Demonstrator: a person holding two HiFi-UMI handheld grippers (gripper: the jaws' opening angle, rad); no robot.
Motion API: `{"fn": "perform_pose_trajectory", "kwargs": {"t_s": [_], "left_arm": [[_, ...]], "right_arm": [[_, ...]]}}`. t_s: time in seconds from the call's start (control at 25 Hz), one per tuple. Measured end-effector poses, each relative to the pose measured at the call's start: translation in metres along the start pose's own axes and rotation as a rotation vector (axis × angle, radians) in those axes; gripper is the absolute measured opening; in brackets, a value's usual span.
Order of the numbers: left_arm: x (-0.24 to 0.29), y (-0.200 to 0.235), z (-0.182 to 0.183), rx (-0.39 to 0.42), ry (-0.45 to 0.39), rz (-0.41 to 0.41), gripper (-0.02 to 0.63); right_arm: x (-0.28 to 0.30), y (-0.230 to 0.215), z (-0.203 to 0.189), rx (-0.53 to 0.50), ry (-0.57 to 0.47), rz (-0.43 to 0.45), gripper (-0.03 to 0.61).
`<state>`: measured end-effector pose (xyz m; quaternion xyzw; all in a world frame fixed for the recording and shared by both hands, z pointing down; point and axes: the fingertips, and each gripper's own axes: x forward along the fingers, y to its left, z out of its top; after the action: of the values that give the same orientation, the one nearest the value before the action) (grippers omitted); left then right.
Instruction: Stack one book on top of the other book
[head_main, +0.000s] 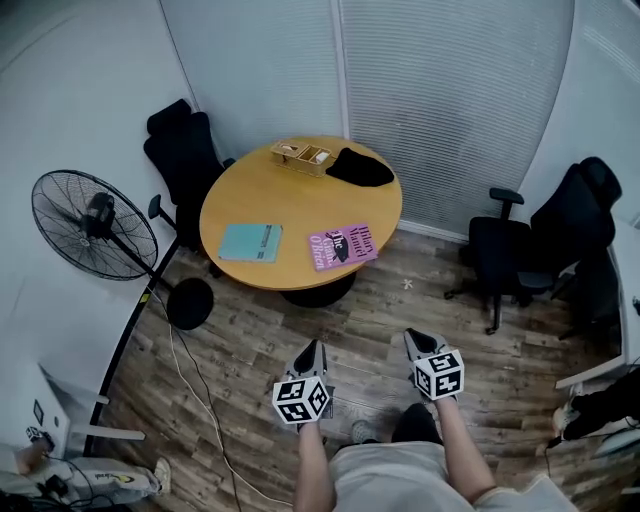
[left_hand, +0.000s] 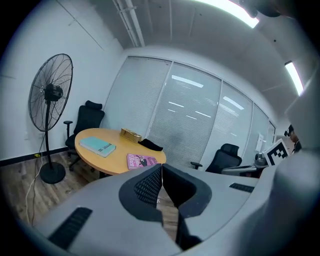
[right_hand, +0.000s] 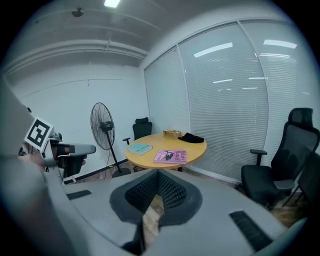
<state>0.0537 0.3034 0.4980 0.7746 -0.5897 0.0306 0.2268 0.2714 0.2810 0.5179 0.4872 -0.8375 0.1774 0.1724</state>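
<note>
Head view, arms: two bare forearms reach forward from 6 o'clock in the frame, side by side and tipped slightly downward over the floor.
Head view, left gripper (head_main: 314, 346): grey tapered shell with a black-and-white marker cube on top. It is well apart from the round table (head_main: 290, 200), at the table's 6 o'clock.
Head view, right gripper (head_main: 411, 338): same build, at 3 o'clock of the left gripper.
Head view, books: the teal book (head_main: 250, 242) lies flat at 8 o'clock on the tabletop and the pink book (head_main: 342, 246) at 5 o'clock. They lie apart, unstacked.
Head view, table: smooth yellow-wood disc on a dark pedestal.
Head view, floor (head_main: 250, 340): brown wood-grain planks.
Head view, other things: a slotted wooden box (head_main: 301, 155) sits at 12 o'clock on the tabletop, with a limp black cloth (head_main: 360, 168) at 1 o'clock.
Left gripper view, jaws: the ribbed black pads are pressed together with nothing between them. Both books lie on the table far ahead, toward 11 o'clock.
Right gripper view, jaws: the ribbed black pads meet at the tips and grip nothing. The pink book lies dead ahead at 12 o'clock, with the teal book just to its 10 o'clock.
</note>
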Motion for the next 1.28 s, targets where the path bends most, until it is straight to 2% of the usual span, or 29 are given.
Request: {"fn": "perform_pose_trajectory", "kwargs": {"t_s": [0.32, 0.6, 0.72, 0.84, 1.12, 1.28], "left_arm": [[0.016, 0.004, -0.003, 0.002, 0.020, 0.043, 0.029], [0.041, 0.016, 0.005, -0.023, 0.015, 0.073, 0.028], [0.063, 0.028, 0.001, -0.003, 0.045, 0.094, 0.029], [0.087, 0.048, -0.002, 0.057, 0.101, 0.153, 0.029], [0.158, 0.067, 0.032, 0.100, 0.128, 0.214, 0.029], [0.198, 0.075, 0.049, 0.048, 0.119, 0.250, 0.029]], "right_arm": [[0.007, -0.015, -0.002, 0.017, 0.008, 0.033, 0.021], [0.039, -0.028, 0.003, 0.019, 0.037, 0.064, 0.020], [0.063, -0.039, 0.008, 0.016, 0.047, 0.103, 0.020], [0.093, -0.048, 0.015, 0.033, 0.054, 0.182, 0.020], [0.175, -0.082, 0.050, 0.089, 0.077, 0.275, 0.020], [0.215, -0.111, 0.067, 0.120, 0.094, 0.288, 0.020]]}}
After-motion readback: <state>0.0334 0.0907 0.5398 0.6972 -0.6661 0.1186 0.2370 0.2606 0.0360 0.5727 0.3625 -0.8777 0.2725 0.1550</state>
